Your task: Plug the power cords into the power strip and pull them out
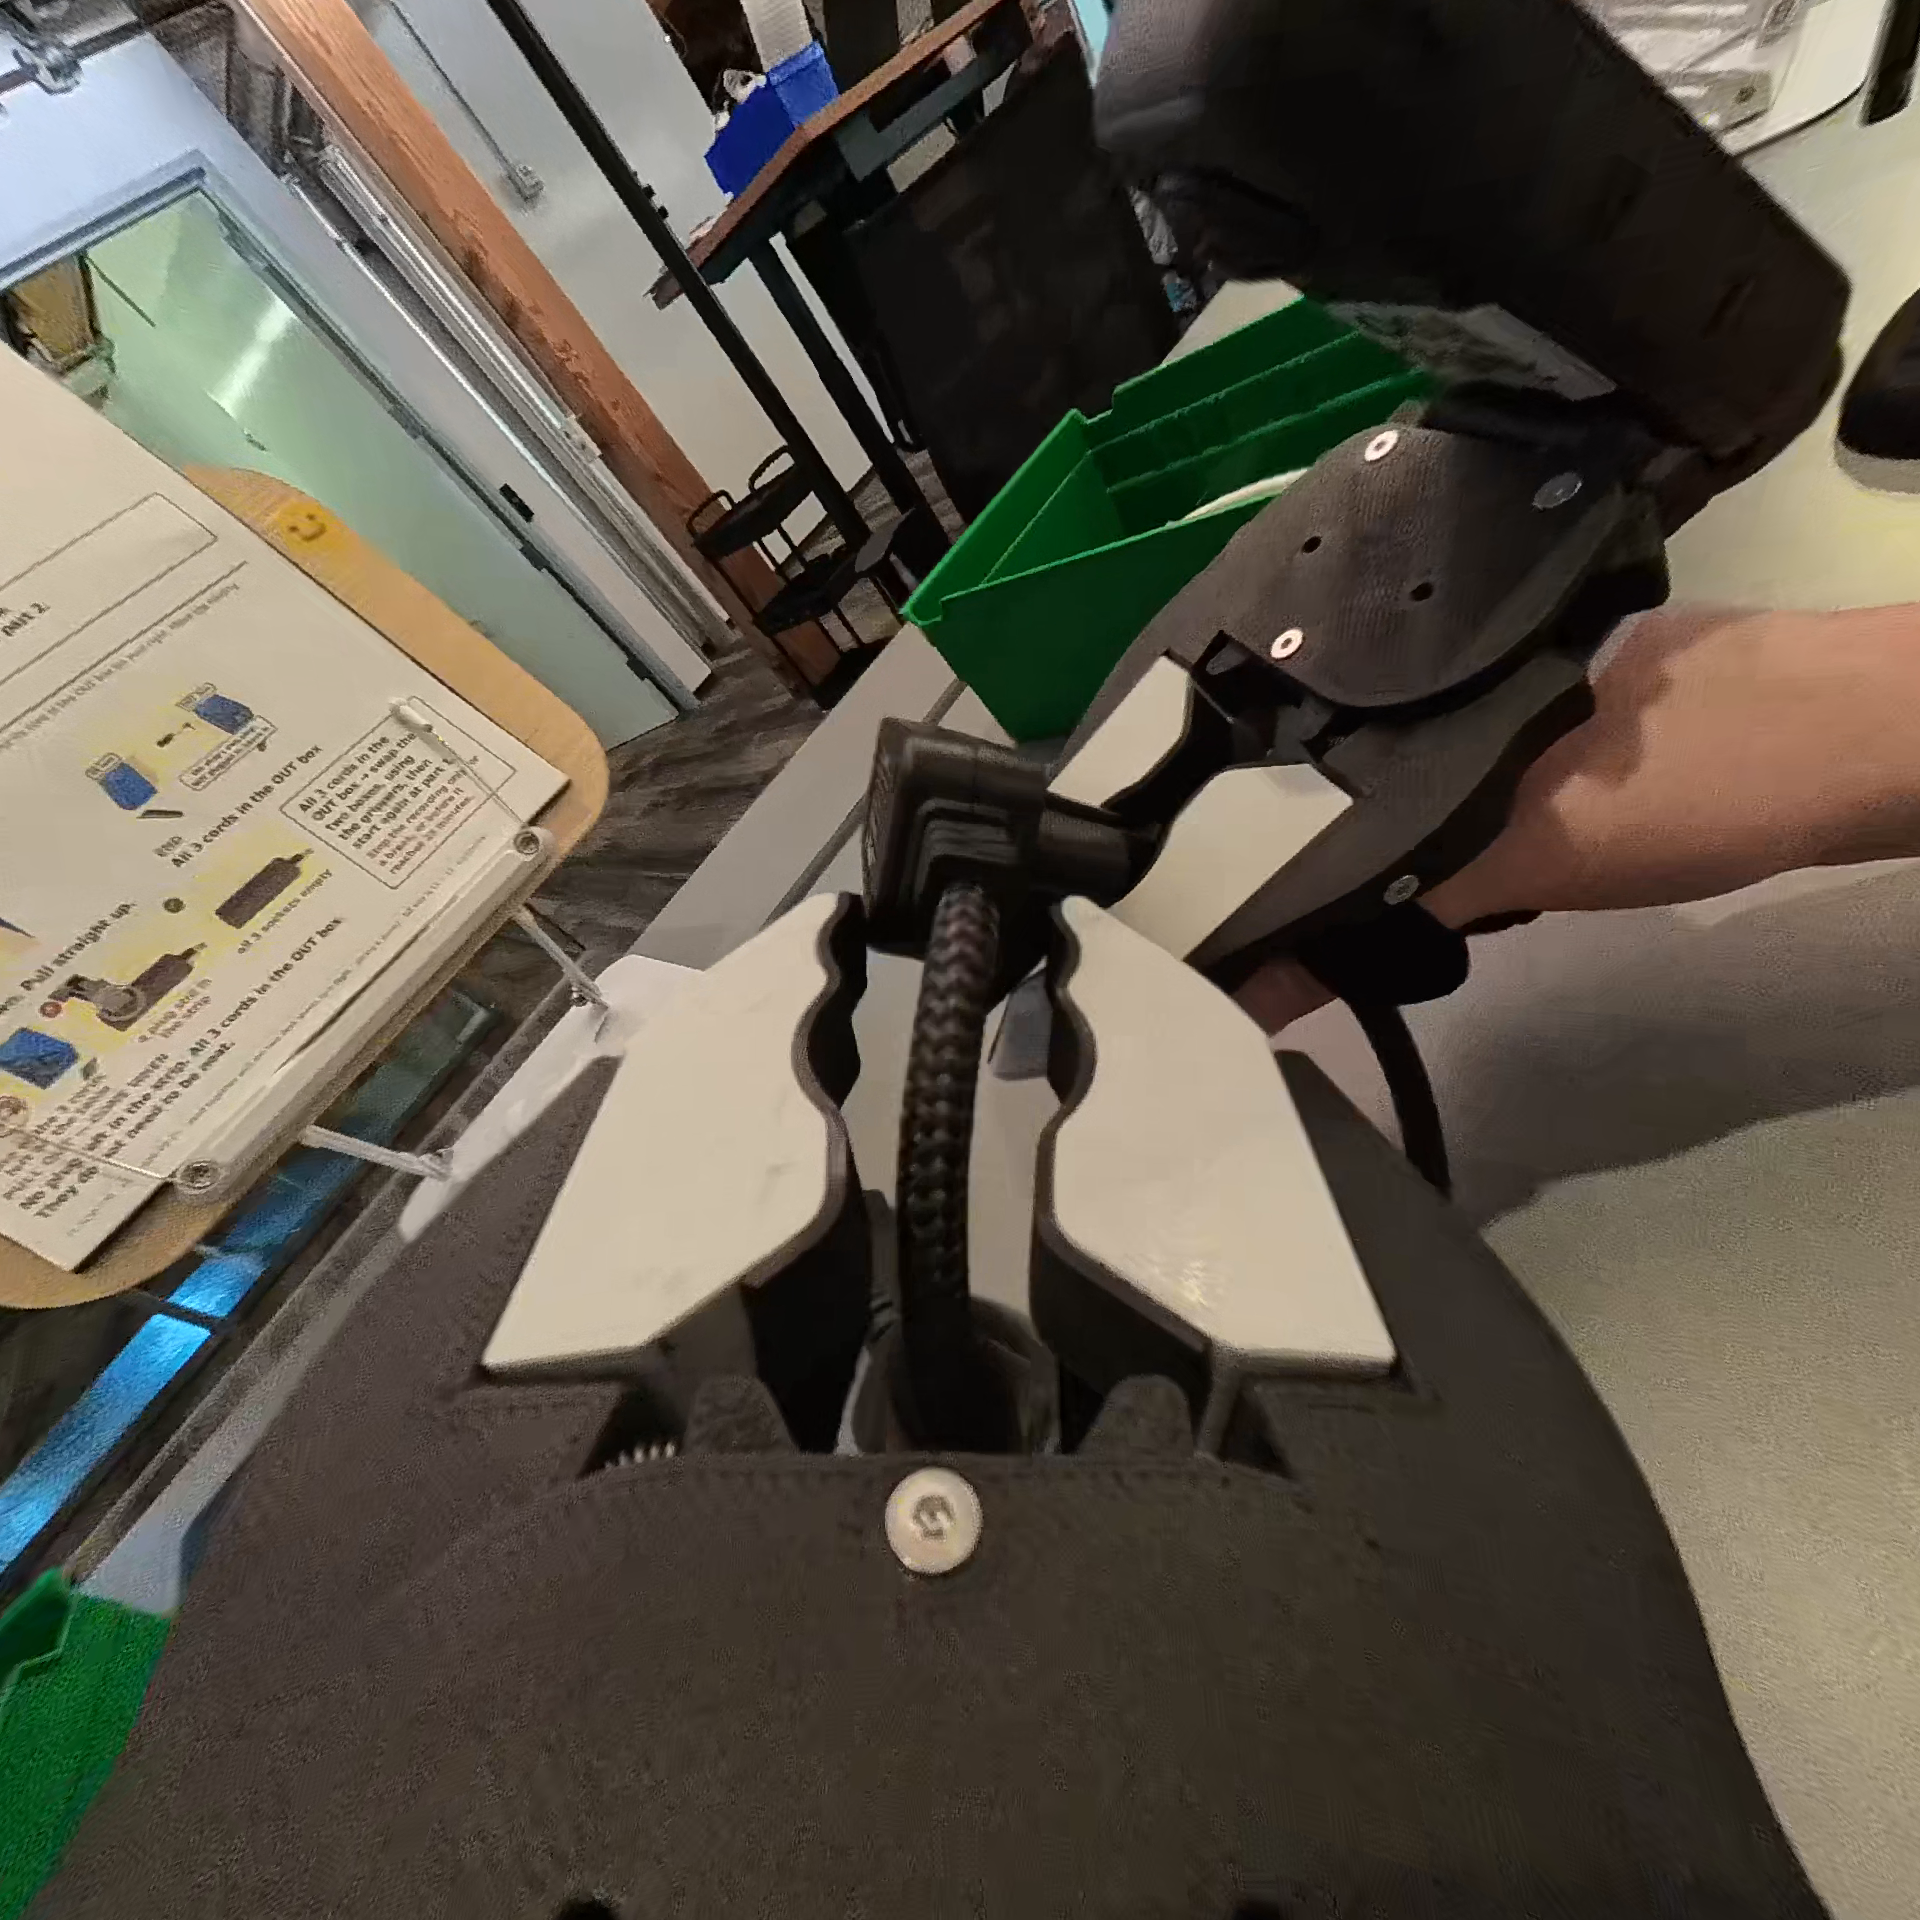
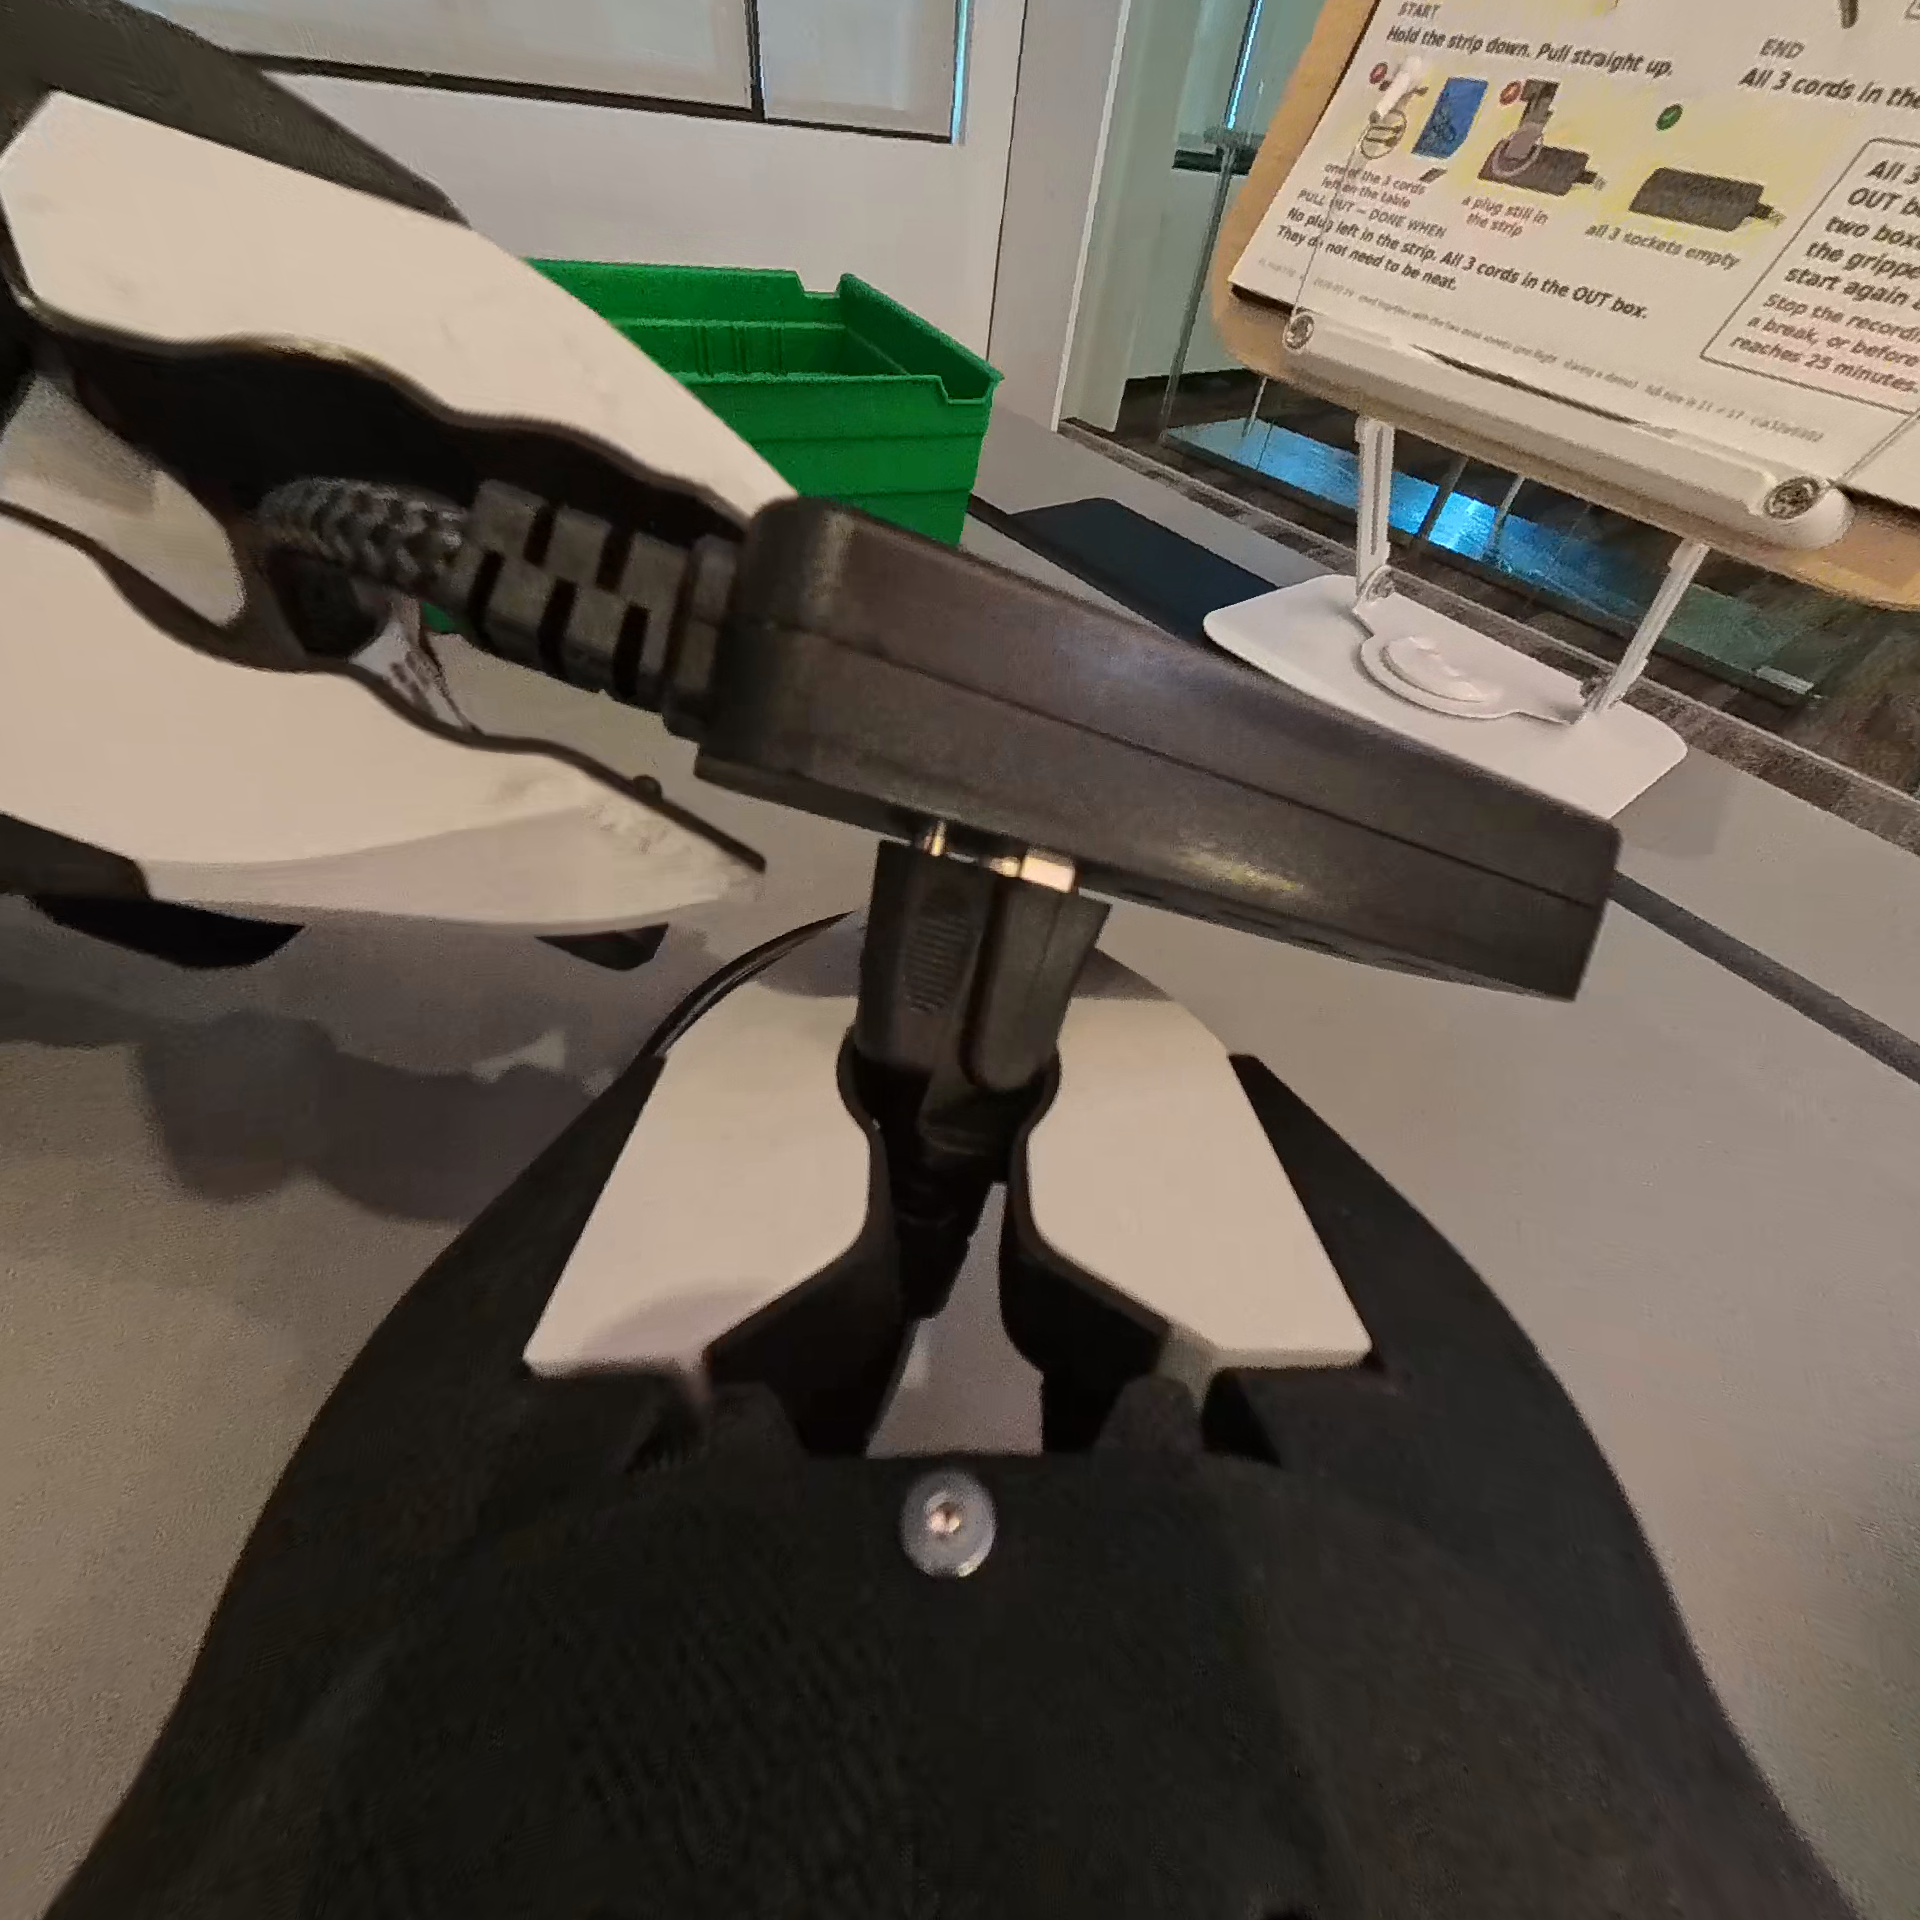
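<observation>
Braided black cable runs up between the white-faced fingers of the left gripper in the left wrist view, which are closed narrowly around its ribbed strain relief, holding the matte black rectangular power strip lifted off the grey tabletop; the right gripper, held by a bare hand, reaches in from the right, with a ribbed green plastic bin behind. In the right wrist view, the right gripper is clamped tight on a smooth black moulded plug whose metal prongs show at the socket face of the tilted power strip, so it is only partly seated. Whether this is plugging in or pulling out I cannot tell; either way, the next move calls for a straight push or pull along the prongs while the left steadies the strip. A printed instruction sheet on a white stand sits behind.
</observation>
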The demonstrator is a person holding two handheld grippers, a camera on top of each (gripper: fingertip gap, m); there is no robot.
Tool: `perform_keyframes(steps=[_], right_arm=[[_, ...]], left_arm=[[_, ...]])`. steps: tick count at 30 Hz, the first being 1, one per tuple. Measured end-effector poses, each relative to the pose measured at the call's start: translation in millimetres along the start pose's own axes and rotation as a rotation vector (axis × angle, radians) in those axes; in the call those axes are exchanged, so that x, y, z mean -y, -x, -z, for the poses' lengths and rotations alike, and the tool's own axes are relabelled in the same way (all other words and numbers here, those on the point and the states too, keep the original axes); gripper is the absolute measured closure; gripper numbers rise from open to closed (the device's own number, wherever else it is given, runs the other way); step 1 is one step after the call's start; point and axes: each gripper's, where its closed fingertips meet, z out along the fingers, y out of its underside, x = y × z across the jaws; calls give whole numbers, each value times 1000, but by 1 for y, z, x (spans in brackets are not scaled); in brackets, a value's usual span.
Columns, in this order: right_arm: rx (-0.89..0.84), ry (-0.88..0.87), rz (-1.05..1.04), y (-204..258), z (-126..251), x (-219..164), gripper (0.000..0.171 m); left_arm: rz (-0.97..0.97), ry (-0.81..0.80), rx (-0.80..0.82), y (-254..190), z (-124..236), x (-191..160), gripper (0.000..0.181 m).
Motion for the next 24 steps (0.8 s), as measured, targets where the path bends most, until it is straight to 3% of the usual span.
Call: perform_keyframes(steps=[5,9,13,16,19,24], right_arm=[[-22,34,41,1,-2,-1,154],[-56,47,83,1,-1,0,154],[-78,73,99,-2,-2,-4,153],[-100,73,78,-4,-1,-4,153],[-120,90,79,-8,-1,-6,152],[-106,98,123,-4,-2,-6,151]], left_arm=[[18,-3,-3,0,-4,3,134],[-4,-11,25,8,-4,6,145],[-209,20,81,8,-6,4,151],[-140,38,59,7,-10,4,155],[-85,73,33,11,-14,0,144],[-67,82,-62,4,-12,-2,154]])
